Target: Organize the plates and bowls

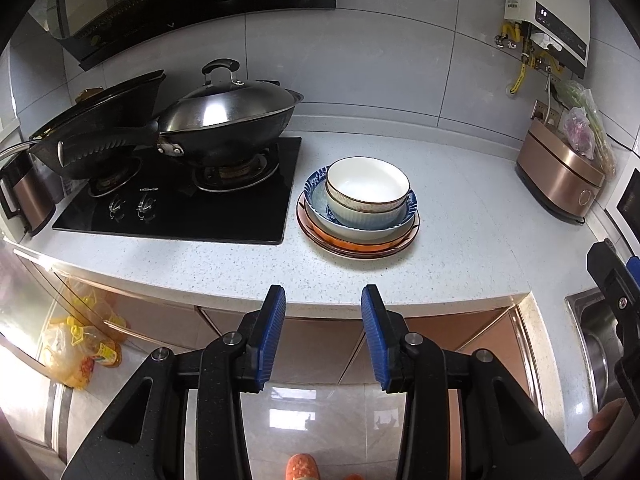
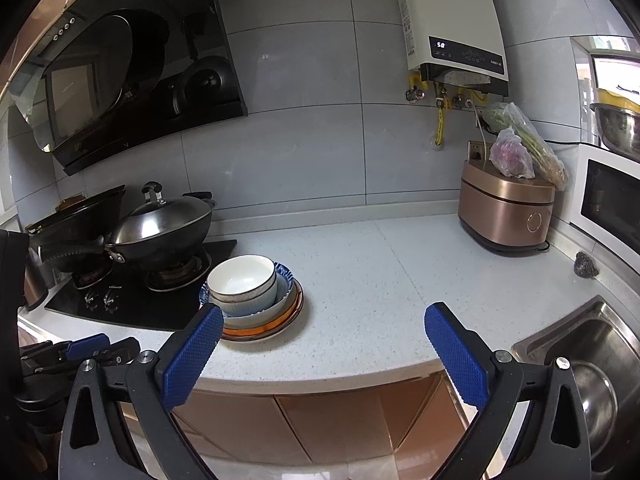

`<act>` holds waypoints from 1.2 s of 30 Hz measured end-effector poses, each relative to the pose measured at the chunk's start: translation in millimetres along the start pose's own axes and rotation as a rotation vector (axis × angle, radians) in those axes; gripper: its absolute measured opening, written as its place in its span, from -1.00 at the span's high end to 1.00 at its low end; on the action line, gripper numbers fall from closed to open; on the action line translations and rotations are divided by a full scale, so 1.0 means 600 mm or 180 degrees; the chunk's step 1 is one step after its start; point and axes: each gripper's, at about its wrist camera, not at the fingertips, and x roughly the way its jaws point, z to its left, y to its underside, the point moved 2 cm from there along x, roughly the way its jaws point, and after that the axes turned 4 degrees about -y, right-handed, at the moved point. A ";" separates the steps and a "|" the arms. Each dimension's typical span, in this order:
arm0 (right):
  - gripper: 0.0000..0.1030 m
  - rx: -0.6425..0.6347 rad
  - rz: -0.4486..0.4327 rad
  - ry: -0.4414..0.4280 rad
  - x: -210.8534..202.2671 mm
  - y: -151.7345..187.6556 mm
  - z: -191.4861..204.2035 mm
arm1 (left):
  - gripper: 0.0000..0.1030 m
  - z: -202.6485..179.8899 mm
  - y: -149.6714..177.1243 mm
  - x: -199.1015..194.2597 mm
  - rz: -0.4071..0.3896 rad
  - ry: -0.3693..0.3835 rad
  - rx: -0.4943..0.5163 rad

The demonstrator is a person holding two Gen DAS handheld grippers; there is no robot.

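Stack of bowls and plates on speckled white worktop, just right of black gas hob. Top: white bowl nested in ribbed pale-blue bowl, inside blue-patterned dish, over orange-brown plates. Left gripper at near worktop edge, fingers narrowly parted, empty. Right gripper near the stack, fingers spread wide, nothing between. Lidded wok on right burner. Copper rice cooker far right; steel sink near right.
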 end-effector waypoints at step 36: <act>-1.00 -0.0135 0.0027 0.0005 -0.027 0.008 0.010 | -0.29 -0.042 0.021 -0.055 -0.0301 -0.0018 0.0067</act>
